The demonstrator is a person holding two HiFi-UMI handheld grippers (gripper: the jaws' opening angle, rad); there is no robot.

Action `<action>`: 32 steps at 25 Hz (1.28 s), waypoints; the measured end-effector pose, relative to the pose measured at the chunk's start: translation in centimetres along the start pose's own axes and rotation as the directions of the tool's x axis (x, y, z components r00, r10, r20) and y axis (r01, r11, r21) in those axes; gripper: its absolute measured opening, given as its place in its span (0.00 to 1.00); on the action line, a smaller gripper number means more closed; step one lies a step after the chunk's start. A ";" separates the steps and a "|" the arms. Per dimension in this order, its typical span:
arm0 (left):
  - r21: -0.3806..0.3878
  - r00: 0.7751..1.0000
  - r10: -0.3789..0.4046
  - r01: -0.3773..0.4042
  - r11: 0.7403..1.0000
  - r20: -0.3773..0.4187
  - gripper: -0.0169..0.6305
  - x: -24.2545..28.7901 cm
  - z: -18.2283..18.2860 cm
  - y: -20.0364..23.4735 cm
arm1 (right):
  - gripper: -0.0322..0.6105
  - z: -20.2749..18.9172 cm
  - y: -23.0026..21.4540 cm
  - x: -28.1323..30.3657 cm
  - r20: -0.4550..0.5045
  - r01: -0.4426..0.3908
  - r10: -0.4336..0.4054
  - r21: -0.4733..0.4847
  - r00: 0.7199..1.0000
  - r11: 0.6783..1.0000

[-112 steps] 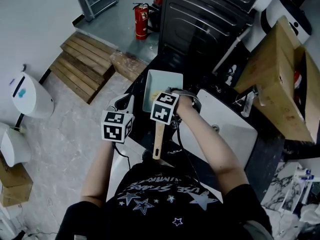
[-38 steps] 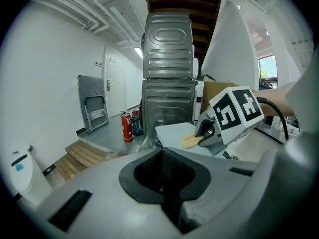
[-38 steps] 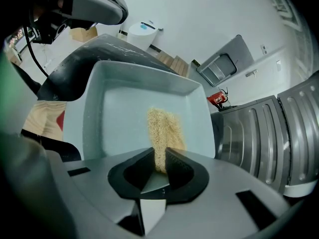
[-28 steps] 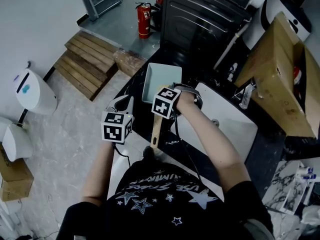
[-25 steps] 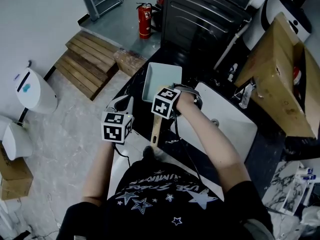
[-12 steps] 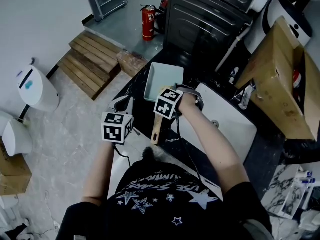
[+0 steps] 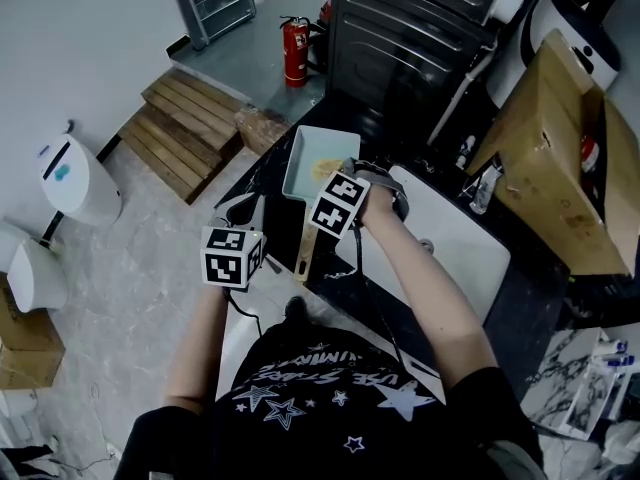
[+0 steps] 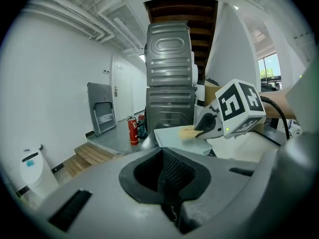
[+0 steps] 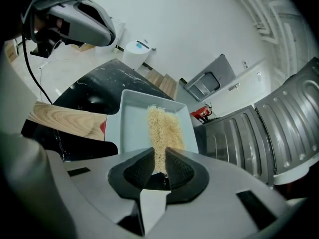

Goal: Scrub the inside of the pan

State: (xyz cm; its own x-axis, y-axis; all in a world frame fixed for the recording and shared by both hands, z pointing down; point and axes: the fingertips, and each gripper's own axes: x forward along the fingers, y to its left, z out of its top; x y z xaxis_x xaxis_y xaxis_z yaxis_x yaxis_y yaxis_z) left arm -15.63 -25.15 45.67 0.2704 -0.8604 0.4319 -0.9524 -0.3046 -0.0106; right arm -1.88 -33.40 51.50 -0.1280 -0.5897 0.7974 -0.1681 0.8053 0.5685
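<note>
A pale blue square pan with a wooden handle lies on the black counter. My right gripper is over the pan, shut on a yellowish scrub pad. In the right gripper view the scrub pad runs from the jaws down onto the floor of the pan, with the handle off to the left. My left gripper is held to the left of the handle, apart from the pan. In its own view the left gripper is shut with nothing in it.
A white sink lies right of the pan. A grey metal appliance stands behind the counter, with a red fire extinguisher beside it. Wooden steps and a white bin are on the floor at left.
My right gripper has slid the scrub pad farther into the pan, so the pad now shows beyond the marker cube. The left gripper has stayed where it was.
</note>
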 end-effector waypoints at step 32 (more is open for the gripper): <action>-0.041 0.996 0.091 -0.091 0.995 0.011 0.04 -10.5 -5.0 -9.7 | 0.15 -6.5 8.8 -12.2 0.318 0.053 -0.132 0.246 0.939 0.968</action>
State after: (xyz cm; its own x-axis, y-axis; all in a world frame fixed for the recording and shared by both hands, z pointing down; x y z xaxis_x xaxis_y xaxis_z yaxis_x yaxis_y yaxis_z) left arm -9.97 -11.16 45.76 0.1841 -0.8892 0.4189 -0.9779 -0.2085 -0.0128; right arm 4.57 -18.70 48.08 -0.4088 -0.6797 0.6090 -0.4102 0.7330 0.5426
